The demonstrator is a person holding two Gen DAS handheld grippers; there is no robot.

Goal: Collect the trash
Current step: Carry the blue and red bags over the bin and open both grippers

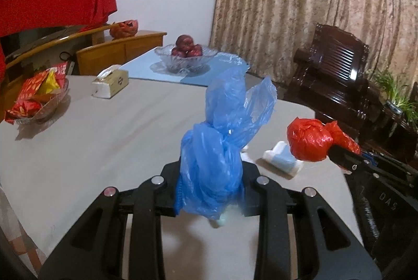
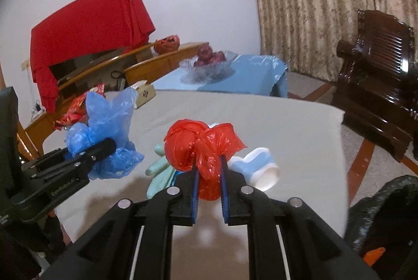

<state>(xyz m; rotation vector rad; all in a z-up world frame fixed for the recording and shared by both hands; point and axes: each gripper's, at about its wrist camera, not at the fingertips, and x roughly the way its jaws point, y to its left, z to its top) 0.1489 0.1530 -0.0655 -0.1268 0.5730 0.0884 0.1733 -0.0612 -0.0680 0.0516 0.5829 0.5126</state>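
Trash lifted off desk (image 2: 287, 128): left hand-held gripper (image 1: 209, 175) clamps blue bag (image 1: 222, 139), right hand-held gripper (image 2: 209, 170) clamps red bag (image 2: 198, 146). Next, likely: carry both to black bin bag (image 2: 386, 201) at right, release.

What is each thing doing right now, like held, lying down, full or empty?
Left tongs: shut on the crumpled blue plastic bag, lifted off the table.
Right tongs: shut on the knotted red plastic bag, lifted.
White and blue wrapper: lying loose on the grey table.
Pale green glove: lying flat.
Glass fruit bowl: full of red apples.
Tissue box: open, tissue sticking out.
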